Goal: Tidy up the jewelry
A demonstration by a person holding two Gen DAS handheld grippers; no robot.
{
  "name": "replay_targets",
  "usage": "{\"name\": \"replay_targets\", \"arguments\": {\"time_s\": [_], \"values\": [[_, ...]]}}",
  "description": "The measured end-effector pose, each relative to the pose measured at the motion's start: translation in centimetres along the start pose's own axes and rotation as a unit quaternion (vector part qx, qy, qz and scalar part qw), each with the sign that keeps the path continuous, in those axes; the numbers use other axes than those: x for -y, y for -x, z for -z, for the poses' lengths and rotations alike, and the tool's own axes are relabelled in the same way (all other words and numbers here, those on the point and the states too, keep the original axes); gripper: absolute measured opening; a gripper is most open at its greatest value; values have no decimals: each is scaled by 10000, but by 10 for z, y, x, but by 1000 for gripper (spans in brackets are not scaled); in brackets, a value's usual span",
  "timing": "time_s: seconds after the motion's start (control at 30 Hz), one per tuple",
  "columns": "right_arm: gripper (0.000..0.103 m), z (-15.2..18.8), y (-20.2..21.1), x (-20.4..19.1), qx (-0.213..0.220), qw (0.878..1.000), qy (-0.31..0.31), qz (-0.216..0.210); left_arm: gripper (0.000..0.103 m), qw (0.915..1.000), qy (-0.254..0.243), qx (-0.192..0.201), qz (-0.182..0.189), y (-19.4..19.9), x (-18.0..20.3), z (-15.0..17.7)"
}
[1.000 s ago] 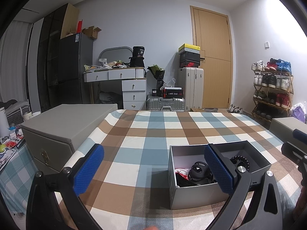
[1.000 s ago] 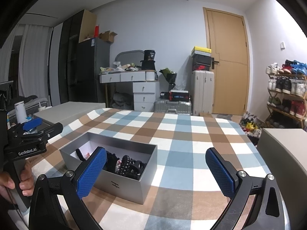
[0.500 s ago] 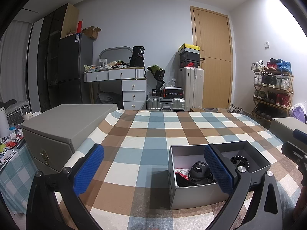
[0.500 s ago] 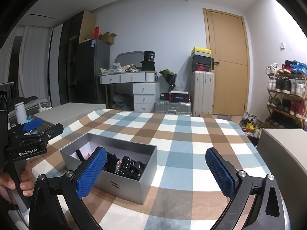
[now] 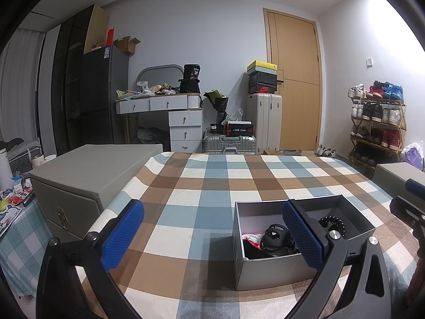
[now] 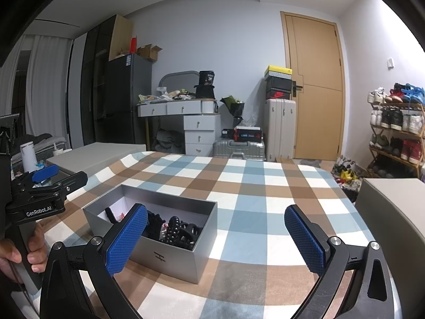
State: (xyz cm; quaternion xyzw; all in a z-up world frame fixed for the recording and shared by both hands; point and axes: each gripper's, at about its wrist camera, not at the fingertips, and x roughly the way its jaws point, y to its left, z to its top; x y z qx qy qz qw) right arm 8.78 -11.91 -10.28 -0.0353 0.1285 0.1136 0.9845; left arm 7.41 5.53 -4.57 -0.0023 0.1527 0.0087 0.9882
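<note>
A grey open box [image 5: 268,268] [image 6: 170,257] sits on the checked tablecloth [image 5: 212,196], holding black hair claws [image 6: 183,231], a black spiral hair tie [image 5: 332,222] and a red-and-white item [image 5: 251,240]. My left gripper [image 5: 212,234] hovers open above the cloth, its right pad in front of the box. My right gripper [image 6: 215,236] is open too, with the box behind its left pad. Neither holds anything. The other gripper's body shows at each view's edge: the right gripper's body [image 5: 409,207], and the left gripper's body [image 6: 45,199] held by a hand [image 6: 16,255].
A closed grey case with a brass latch [image 5: 87,180] stands left of the table; another grey case [image 6: 393,207] stands at the right. Beyond the table are a dresser [image 5: 183,122], suitcases [image 5: 263,122], a door [image 5: 294,85] and a shoe rack [image 5: 377,127].
</note>
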Motion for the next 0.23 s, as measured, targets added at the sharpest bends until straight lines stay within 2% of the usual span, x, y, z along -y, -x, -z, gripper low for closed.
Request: {"name": "replay_targets", "arguments": {"time_s": [0.23], "values": [[103,0,0,0,0,10000,0,-2,102,10000,1,-2,-7,0,0,0]]}}
